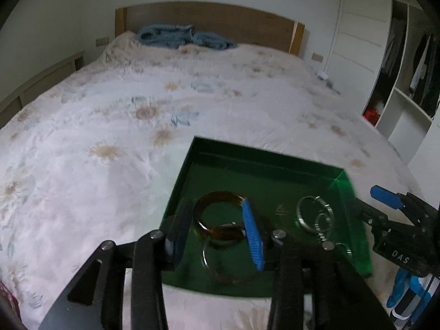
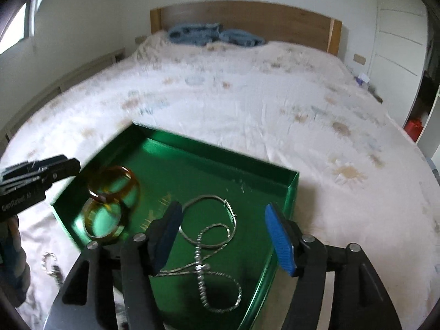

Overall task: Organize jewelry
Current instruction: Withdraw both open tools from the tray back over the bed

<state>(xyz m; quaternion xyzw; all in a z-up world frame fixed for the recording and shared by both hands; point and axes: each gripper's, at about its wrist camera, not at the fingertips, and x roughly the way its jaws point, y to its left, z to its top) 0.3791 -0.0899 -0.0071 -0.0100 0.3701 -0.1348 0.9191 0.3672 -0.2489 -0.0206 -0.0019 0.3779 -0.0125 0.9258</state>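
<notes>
A green tray (image 1: 264, 162) (image 2: 209, 148) lies on the bed. Two amber bangles (image 1: 217, 217) (image 2: 110, 206) rest in its left part, one leaning on the other. A silver hoop (image 2: 211, 220) and a beaded silver chain (image 2: 200, 272) lie in its right part, seen as silver loops (image 1: 315, 214) in the left wrist view. My left gripper (image 1: 216, 231) (image 2: 41, 170) hovers open over the amber bangles, pads clear of them. My right gripper (image 2: 224, 236) (image 1: 371, 203) hangs open above the silver pieces, touching nothing.
A small silver piece (image 2: 49, 264) lies on the floral bedspread (image 1: 110, 137) left of the tray. Blue folded cloth (image 1: 181, 35) sits by the wooden headboard (image 1: 220, 19). White shelves with clothes and a red object (image 1: 371, 115) stand at the right.
</notes>
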